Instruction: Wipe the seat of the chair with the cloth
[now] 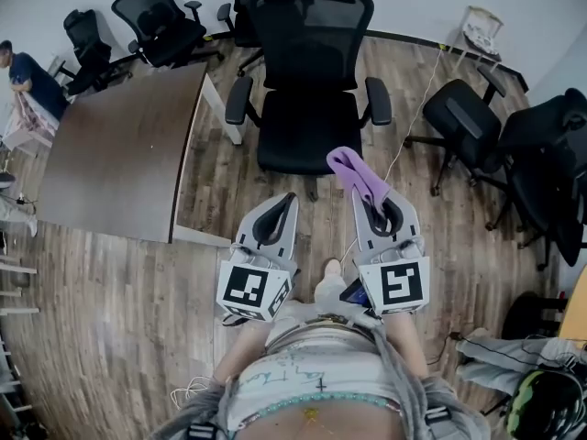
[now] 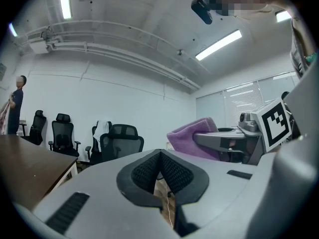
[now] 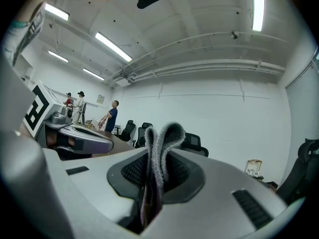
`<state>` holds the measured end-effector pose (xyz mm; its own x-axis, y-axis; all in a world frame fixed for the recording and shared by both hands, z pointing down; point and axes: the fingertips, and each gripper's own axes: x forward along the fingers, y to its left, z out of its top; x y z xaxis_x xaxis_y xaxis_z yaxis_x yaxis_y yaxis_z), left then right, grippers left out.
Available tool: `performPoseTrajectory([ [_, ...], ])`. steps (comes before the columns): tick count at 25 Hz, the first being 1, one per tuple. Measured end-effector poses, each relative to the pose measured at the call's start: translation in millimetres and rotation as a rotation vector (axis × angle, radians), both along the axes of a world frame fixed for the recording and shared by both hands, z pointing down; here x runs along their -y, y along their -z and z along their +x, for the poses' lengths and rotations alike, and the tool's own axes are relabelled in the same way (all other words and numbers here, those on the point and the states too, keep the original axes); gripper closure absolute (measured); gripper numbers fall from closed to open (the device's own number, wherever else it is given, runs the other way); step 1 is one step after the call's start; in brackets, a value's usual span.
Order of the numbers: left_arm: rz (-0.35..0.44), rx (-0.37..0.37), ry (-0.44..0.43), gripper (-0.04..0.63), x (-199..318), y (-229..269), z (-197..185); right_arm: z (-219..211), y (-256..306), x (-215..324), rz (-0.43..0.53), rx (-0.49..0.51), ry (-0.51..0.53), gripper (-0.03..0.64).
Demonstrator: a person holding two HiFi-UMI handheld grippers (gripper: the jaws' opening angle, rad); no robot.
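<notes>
We stand on a wood-plank floor point(image 1: 110, 273) that fills most of the head view. To our left sits a brown desk point(image 1: 119, 154) with a bare top. Straight ahead is the black chair point(image 1: 310, 53), its back towards the far wall and its seat point(image 1: 307, 131) facing us, with an armrest on either side. More black office chairs point(image 1: 514, 145) stand to the right and along the far wall. A person point(image 1: 23, 76) is at the far left edge, beyond the desk.

Nearer to us, we hold both tools out over the floor in front of the chair, side by side and a little apart. The left hand-held gripper point(image 1: 280, 204) has its jaws closed together at the tips. Its own view shows the black pads point(image 2: 174, 171) meeting with nothing between them, so it carries nothing. The right hand-held gripper point(image 1: 371, 200) has its jaws pressed onto the purple cloth point(image 1: 356, 174). In its own view the folded cloth point(image 3: 162, 138) stands up in a loop from between the pads.

In the head view the free end of the cloth reaches up to the front right edge of the seat. We cannot tell whether it touches the seat. A thin white cable point(image 1: 417, 117) trails across the floor to the right of the chair.
</notes>
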<state>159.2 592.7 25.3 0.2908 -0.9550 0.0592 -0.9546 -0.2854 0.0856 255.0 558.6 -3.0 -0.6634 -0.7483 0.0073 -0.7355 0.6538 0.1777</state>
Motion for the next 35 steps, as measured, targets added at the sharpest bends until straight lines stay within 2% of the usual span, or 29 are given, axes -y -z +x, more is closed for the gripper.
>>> performPoseTrajectory([
  [7,-0.01,-0.008,0.08,0.593,35,-5,12,13,-3,40,-0.009,-0.004,0.072,0.565],
  [16,-0.036,-0.004,0.126,0.594,58,-12,-16,0,-10,74,-0.033,-0.007,0.087,0.565],
  [21,-0.03,-0.021,0.086,0.594,93,-14,-36,-18,-9,104,-0.029,-0.003,0.041,0.565],
  [30,0.013,-0.007,-0.054,0.594,179,-3,-72,-63,3,171,0.004,-0.002,-0.061,0.565],
  [35,0.017,-0.001,-0.076,0.594,210,-4,-107,-90,-1,206,-0.002,-0.013,-0.109,0.565],
])
